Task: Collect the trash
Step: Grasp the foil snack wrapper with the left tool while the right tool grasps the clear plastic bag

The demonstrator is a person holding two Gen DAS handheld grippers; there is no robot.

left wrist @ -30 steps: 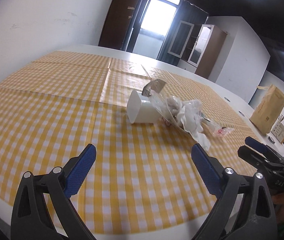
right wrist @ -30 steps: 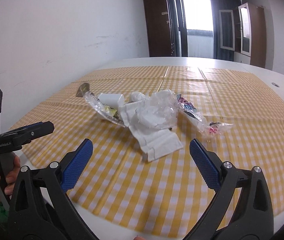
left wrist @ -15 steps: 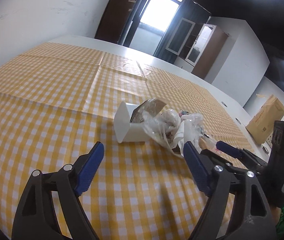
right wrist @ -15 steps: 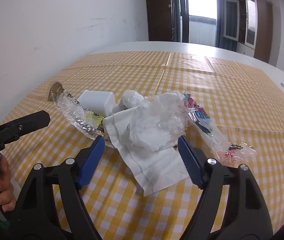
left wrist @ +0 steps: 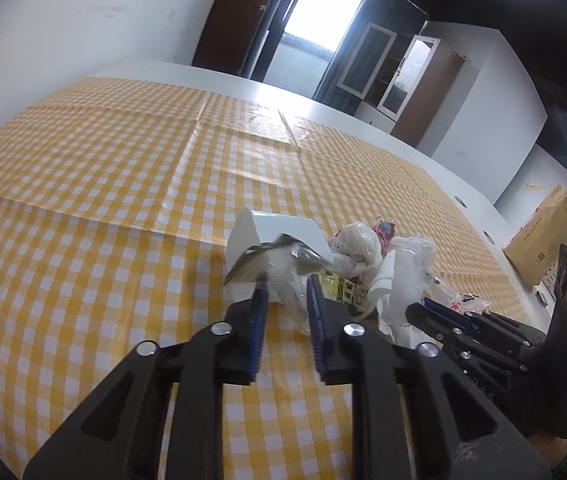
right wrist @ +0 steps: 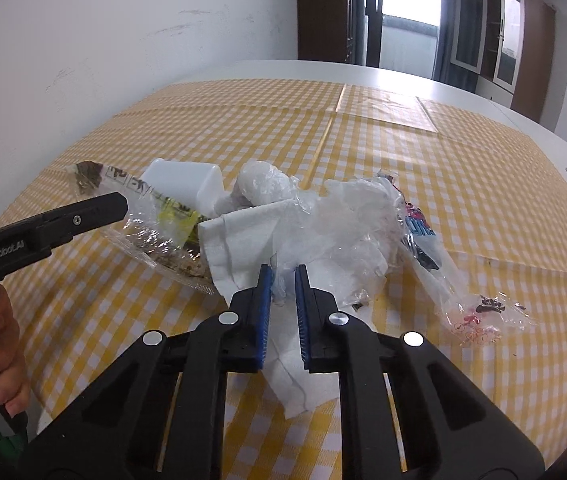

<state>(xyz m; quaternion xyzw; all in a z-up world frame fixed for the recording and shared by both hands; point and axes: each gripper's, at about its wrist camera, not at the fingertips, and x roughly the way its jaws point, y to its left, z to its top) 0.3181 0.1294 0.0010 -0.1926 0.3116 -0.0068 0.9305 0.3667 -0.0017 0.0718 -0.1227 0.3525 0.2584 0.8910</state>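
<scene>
Left gripper [left wrist: 288, 286], jaws just closing, pinches the clear wrapper [left wrist: 283, 276] beside the white tub [left wrist: 279, 226]. Right gripper [right wrist: 282, 276], likewise closing, nips the plastic film [right wrist: 347, 236] over the napkin [right wrist: 243, 240]. Both should lift together. The checked tablecloth [right wrist: 463, 152] beyond is bare; its near edge lies close.

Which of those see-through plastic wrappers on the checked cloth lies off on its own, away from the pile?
The small clear wrapper with red print, flat on the tablecloth, right of the pile. The other wrappers are tangled with the white napkin.
</scene>
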